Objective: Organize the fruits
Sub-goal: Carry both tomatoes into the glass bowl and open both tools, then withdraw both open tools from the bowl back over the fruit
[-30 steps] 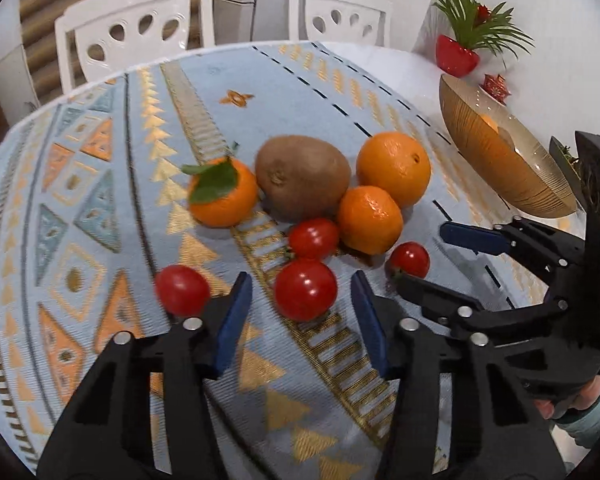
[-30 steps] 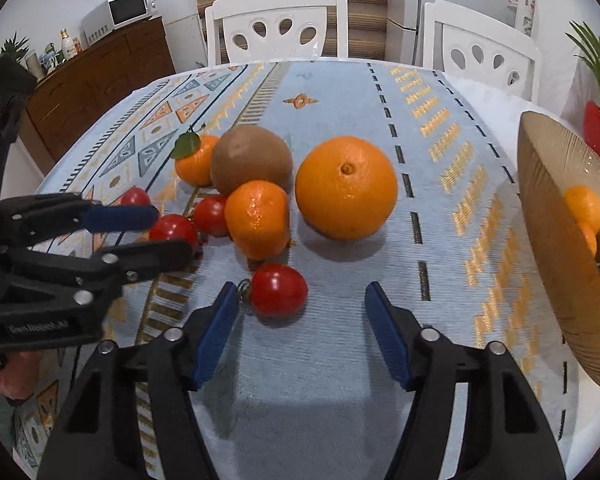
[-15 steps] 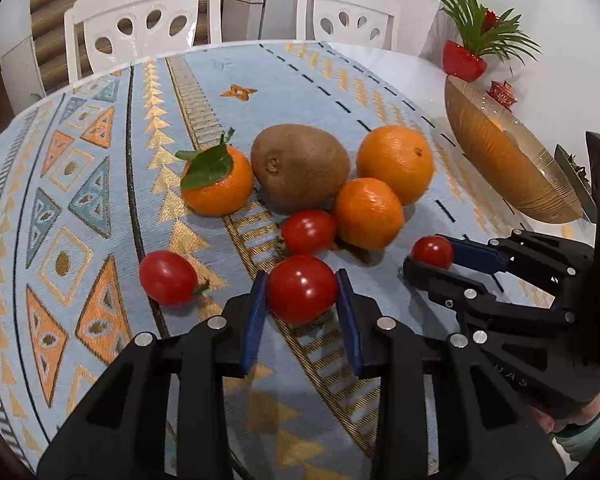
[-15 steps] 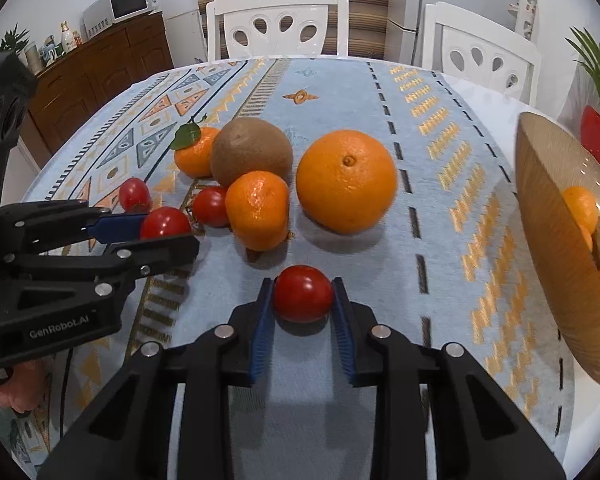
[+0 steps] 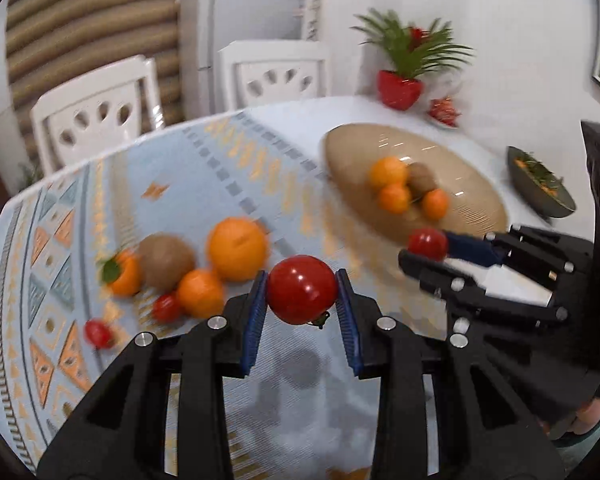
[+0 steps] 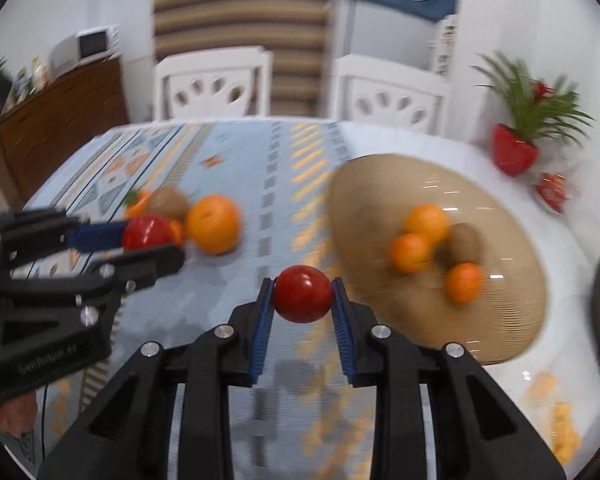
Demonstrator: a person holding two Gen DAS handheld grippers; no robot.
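My left gripper (image 5: 301,292) is shut on a red tomato (image 5: 302,289) held above the tablecloth. My right gripper (image 6: 303,298) is shut on a second red tomato (image 6: 303,293), also off the table. In the left wrist view the right gripper (image 5: 424,246) shows at the right with its tomato (image 5: 427,243), close to the rim of the tan bowl (image 5: 352,148). The bowl (image 6: 364,184) holds several oranges (image 6: 426,221) and a kiwi (image 6: 462,244). On the cloth lie a big orange (image 5: 238,249), a kiwi (image 5: 165,257), two mandarins (image 5: 199,293) and two tomatoes (image 5: 166,307).
Two white chairs (image 6: 214,80) stand behind the table. A red pot with a plant (image 6: 516,148) and a small red ornament (image 6: 552,191) sit at the back right. A dark dish (image 5: 540,182) lies right of the bowl. A wooden sideboard (image 6: 56,120) stands at the left.
Both grippers closed on their tomatoes, then lifted them off the cloth and swung right toward the bowl. The views now look into the bowl.
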